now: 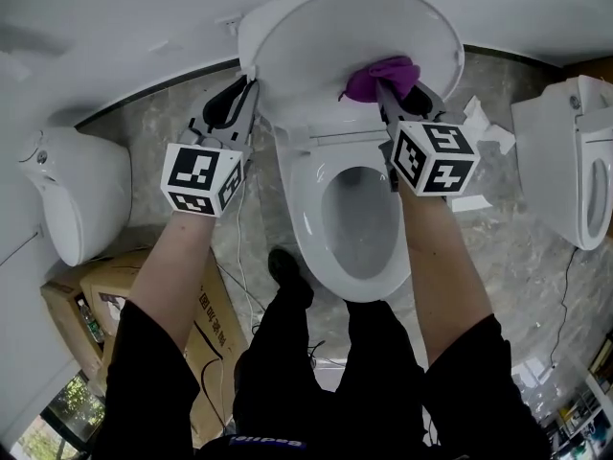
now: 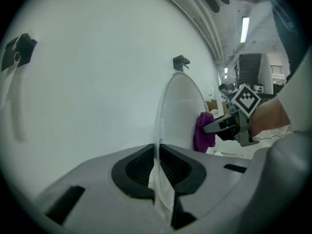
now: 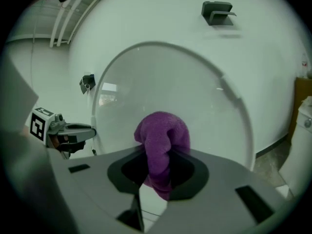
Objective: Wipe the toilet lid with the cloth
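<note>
While left gripper (image 1: pixel 241 89) pinches the white toilet lid (image 1: pixel 321 36) above marble floor (image 1: pixel 517 252), right gripper (image 1: pixel 402 88) clamps purple cloth (image 1: pixel 381 73).

Head view looks steeply down from above onto the raised toilet lid (image 1: pixel 316 36); left gripper view sits close, seemingly edge-on to its rim; right gripper view faces its inner side squarely (very near); all three share lid and cloth (image 1: pixel 383 75).

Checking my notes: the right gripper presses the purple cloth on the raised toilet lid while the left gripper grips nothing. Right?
Not quite. The left gripper is clamped on the edge of the raised toilet lid, as the left gripper view shows. The right gripper does press the purple cloth on it.
</note>
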`<state>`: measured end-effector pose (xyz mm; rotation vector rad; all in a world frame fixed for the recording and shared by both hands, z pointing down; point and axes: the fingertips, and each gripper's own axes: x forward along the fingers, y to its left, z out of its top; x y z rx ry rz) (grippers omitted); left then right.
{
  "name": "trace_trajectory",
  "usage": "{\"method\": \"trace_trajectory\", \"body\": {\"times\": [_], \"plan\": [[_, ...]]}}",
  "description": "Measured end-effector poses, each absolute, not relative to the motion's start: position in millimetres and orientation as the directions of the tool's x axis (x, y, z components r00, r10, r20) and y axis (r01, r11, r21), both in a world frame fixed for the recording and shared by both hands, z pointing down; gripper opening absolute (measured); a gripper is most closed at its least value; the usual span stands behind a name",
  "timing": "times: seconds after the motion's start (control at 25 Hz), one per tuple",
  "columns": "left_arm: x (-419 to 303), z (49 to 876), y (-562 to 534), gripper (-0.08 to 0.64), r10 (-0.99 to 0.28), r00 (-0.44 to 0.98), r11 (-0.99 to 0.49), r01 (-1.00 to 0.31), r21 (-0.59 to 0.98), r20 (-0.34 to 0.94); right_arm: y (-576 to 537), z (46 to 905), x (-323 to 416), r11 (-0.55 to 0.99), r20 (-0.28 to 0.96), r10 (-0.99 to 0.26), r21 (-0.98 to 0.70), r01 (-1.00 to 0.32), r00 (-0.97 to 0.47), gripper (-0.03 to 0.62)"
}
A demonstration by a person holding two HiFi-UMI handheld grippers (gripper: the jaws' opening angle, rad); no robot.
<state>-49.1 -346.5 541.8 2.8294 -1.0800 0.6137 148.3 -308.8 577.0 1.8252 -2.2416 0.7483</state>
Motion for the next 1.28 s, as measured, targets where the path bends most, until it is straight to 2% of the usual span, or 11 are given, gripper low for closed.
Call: {"method": "trace_trajectory", "body": {"times": [0.28, 0.48, 0.68, 0.88, 1.28], "plan": [[-46.7, 539.9, -345.9, 0.048, -0.582, 0.729, -0.797, -0.599, -0.078, 0.361, -318.8, 590.9, 50.4, 0.198, 0.403, -0.851, -0.348, -0.916, -0.337, 0.078], [-46.6, 539.5, -345.5, 0.048, -0.555, 0.752, -0.818, -0.572, -0.067, 0.355, -320.5, 594.8, 10.7, 0.207, 0.39, -0.844, -0.398, -0.894, -0.369, 0.078], [-47.0, 538.9, -345.1, 0.048, -0.557, 0.755, -0.817, -0.573, -0.066, 0.348, -319.0, 601.0, -16.6, 0.293, 0.382, -0.818, -0.367, -0.883, -0.431, 0.078], [-48.1, 539.1, -345.7, 0.048, -0.573, 0.745, -0.806, -0.588, -0.071, 0.341, -317.0, 609.7, -0.2, 0.353, 0.394, -0.798, -0.309, -0.883, -0.457, 0.078], [-51.2, 538.9, -346.6, 0.048, -0.619, 0.716, -0.768, -0.638, -0.058, 0.324, -295.2, 655.1, 122.6, 0.272, 0.499, -0.796, -0.208, -0.939, -0.341, 0.078]]}}
